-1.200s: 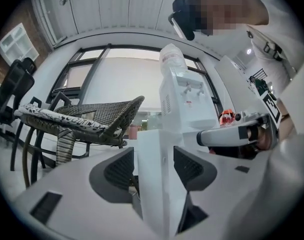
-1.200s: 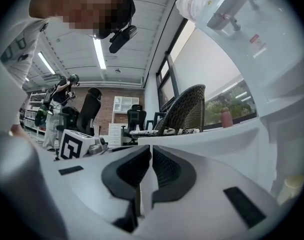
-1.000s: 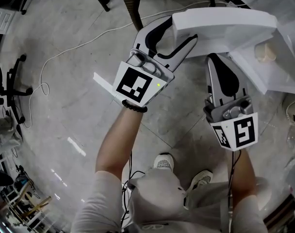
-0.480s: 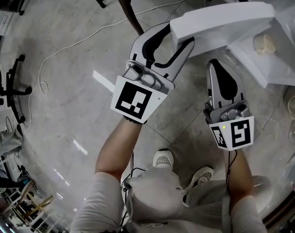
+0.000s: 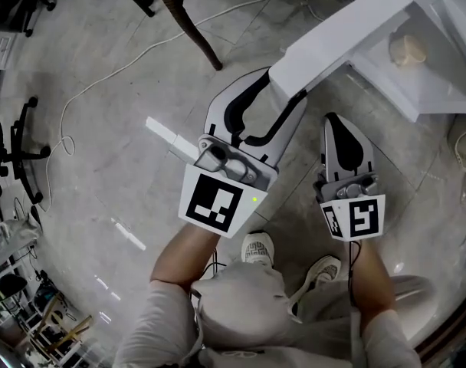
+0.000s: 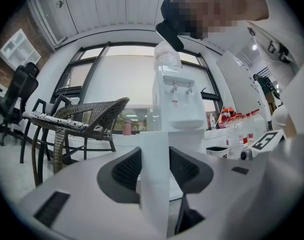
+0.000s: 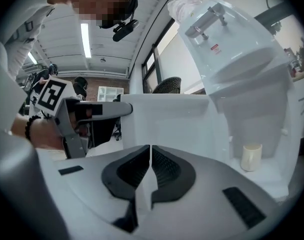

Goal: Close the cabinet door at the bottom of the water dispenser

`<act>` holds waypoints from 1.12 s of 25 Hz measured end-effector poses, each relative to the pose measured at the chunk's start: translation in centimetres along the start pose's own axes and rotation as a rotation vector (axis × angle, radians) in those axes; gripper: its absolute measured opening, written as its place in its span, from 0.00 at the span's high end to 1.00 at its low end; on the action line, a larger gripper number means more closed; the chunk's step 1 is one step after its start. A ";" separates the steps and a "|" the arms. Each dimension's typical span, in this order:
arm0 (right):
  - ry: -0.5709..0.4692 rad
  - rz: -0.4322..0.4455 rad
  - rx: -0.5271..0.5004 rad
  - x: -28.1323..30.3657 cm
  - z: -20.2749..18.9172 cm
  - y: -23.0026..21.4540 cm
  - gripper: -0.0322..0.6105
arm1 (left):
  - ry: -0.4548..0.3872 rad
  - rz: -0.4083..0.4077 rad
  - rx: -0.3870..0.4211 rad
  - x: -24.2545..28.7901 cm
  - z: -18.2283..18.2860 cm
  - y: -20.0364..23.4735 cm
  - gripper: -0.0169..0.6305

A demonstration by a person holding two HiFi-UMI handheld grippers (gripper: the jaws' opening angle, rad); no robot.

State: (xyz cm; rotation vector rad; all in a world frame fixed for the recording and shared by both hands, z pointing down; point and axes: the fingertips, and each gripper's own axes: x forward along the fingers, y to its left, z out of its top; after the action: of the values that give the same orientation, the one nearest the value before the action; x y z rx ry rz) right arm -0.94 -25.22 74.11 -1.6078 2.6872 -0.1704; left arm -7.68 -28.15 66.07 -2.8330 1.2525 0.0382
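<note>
Jaws of the left gripper (image 6: 154, 170) have just been closing and now pinch the free edge of the cabinet door (image 5: 340, 33), which stands upright between the pads; those of the right gripper (image 5: 339, 123) are pressed together on nothing, just beside and below that door. Beyond, the door stands swung well out from the open compartment (image 5: 440, 90), where a pale cup (image 7: 251, 157) sits on the shelf; above it rises the water dispenser (image 7: 232, 49). By my judgement the step in hand is securing the door edge; the next move calls for swinging it on its hinge toward the compartment, then letting go before the jaws foul the frame.
</note>
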 end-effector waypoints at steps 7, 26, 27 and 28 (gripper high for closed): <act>0.025 -0.007 -0.010 -3.2 -3.2 0.0 0.92 | 0.014 -0.077 0.014 -0.6 -0.3 -3.8 0.70; 0.064 -0.068 -0.093 -7.3 -7.1 -0.8 0.74 | -0.009 -0.256 0.015 0.0 -0.1 -11.5 0.68; 0.065 -0.071 -0.099 -7.3 -7.2 -0.8 0.73 | -0.009 -0.258 0.016 0.1 -0.1 -11.7 0.68; 0.064 -0.076 -0.100 -7.2 -7.3 -0.8 0.72 | -0.011 -0.262 0.016 0.2 0.0 -12.1 0.67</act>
State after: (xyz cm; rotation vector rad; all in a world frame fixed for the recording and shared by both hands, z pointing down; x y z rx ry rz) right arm 2.73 -18.57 81.06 -1.7629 2.7245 -0.0906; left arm 1.38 -20.20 66.44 -2.9518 0.8658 0.0338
